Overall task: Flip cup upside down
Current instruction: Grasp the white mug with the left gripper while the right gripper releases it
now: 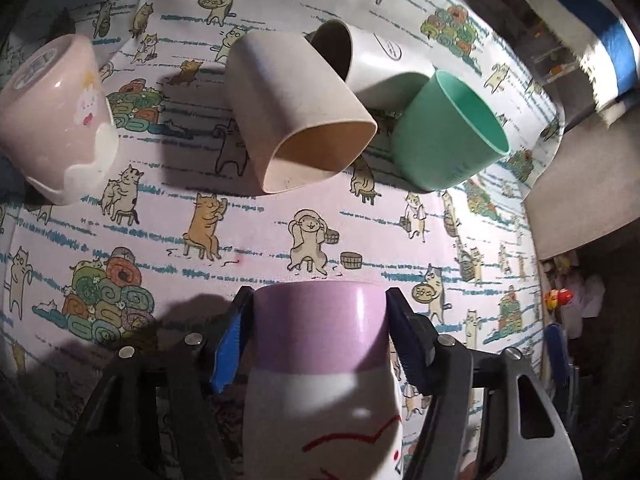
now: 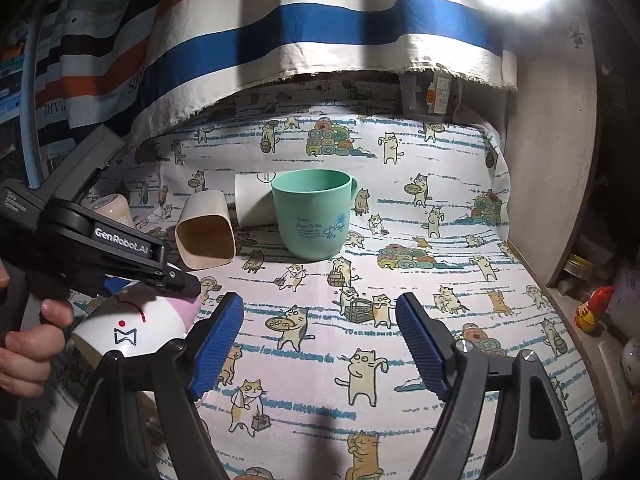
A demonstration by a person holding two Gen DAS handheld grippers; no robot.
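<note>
The left hand-held gripper (image 1: 318,308) clamps the pink-and-white cup (image 1: 320,368) (held above the table (image 1: 400,240)); the right hand-held gripper (image 2: 320,312) gapes wide, holding nothing.

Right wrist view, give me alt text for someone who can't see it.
The right gripper hangs open and empty over a cat-print tablecloth, while at the left the left gripper holds a pink-and-white cup tilted on its side. Behind stand an upright green mug, a beige cup and a white cup, both on their sides.
</note>
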